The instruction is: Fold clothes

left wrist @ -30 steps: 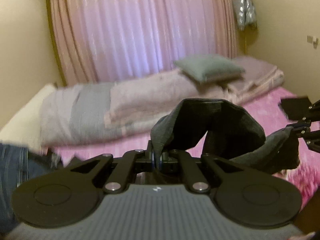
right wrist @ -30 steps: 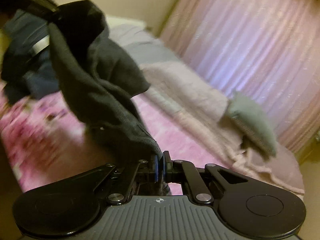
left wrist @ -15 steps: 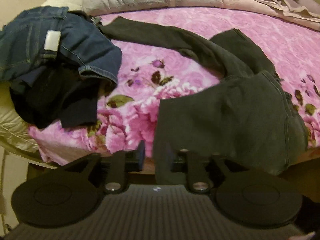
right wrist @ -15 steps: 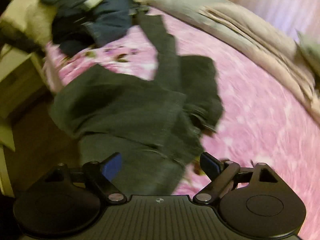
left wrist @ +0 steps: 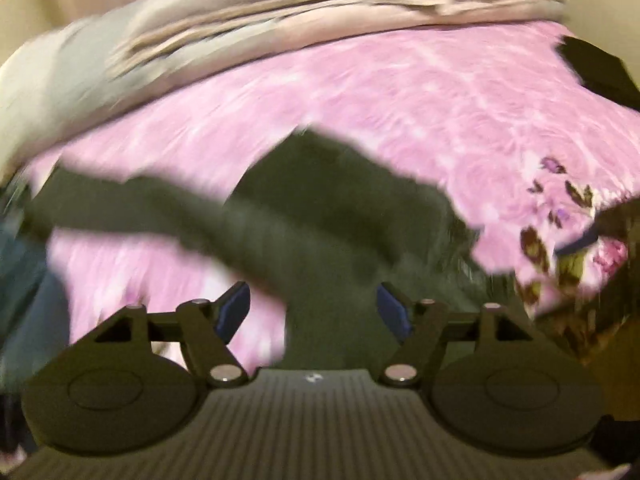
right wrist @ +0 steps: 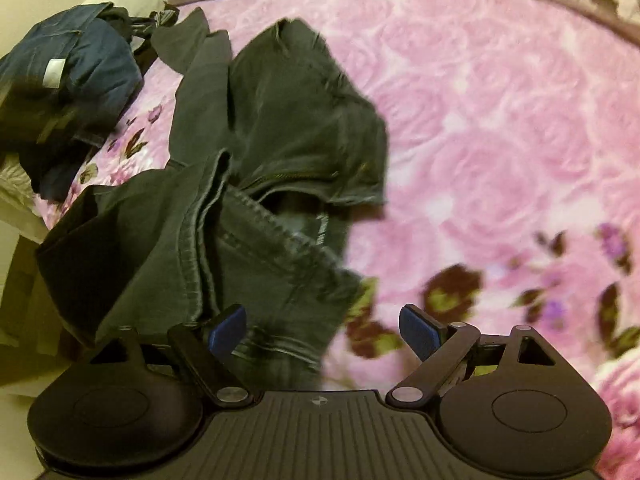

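Where the pink flowered bedspread (right wrist: 500,128) ran out at its near left edge, the dark grey trousers (right wrist: 256,184) hung partly over the side of the bed, while the whole right half of the bed lay bare and open. A heap of blue jeans (right wrist: 68,76) sat at the far left corner, close to the tip of one trouser leg, and a folded beige and grey blanket (left wrist: 248,28) closed off the far side. The right gripper (right wrist: 324,328) hovered low over the near end of the trousers with its blue-tipped jaws spread wide and nothing between them, its left finger above the cloth and its right finger above the bedspread. The left gripper (left wrist: 314,312) was likewise held over the trousers, jaws wide apart and empty, though that view was badly smeared by motion. In it one trouser leg stretched away to the left as a long dark band, and a dark shape that may be the other gripper showed at the far right edge. The trousers looked like heavy denim, with doubled stitched seams, a pocket opening and an open waistband, rumpled and folded over themselves in the middle. The bedspread was soft and plush, patterned with pale roses and dark leaves along its near border.
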`<state>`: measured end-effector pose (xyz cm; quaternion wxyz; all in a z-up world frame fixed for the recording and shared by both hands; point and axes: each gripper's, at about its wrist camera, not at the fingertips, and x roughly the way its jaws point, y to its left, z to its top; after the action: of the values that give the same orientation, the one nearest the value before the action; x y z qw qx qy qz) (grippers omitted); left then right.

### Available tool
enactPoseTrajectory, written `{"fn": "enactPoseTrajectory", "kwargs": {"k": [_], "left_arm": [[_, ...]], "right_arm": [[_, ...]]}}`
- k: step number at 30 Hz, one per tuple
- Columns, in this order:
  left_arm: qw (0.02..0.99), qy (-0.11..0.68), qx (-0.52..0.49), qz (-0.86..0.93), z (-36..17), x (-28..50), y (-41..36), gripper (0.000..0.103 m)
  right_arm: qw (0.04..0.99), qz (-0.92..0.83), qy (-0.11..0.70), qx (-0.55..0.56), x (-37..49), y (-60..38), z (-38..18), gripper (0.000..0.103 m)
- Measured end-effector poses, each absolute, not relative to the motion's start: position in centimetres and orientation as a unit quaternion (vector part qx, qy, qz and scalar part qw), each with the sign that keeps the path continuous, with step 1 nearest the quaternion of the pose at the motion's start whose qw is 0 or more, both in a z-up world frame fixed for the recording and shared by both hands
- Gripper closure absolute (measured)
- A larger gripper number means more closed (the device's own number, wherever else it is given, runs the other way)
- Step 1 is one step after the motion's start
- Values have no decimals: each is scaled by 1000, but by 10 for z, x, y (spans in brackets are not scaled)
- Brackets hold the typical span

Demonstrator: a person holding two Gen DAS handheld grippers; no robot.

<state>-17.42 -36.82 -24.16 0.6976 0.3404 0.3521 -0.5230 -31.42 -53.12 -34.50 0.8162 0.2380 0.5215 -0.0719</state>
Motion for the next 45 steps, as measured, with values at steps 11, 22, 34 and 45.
{"fn": "enactPoseTrajectory", "kwargs": {"k": [11, 22, 34, 45], "left_arm": [[472, 296, 505, -659, -329, -90, -514, 36], [479, 198, 484, -705, -261, -130, -515, 98], [474, 89, 378, -790, -186, -320, -674, 96], [468, 163, 432, -753, -230, -356, -641, 44]], "right_arm": [[845, -145, 436, 274, -242, -569, -366, 16], [831, -168, 380, 370, -299, -590, -338, 88], [835, -347, 319, 283, -522, -659, -234, 88], [787, -396, 335, 334, -638, -663, -274, 19]]}}
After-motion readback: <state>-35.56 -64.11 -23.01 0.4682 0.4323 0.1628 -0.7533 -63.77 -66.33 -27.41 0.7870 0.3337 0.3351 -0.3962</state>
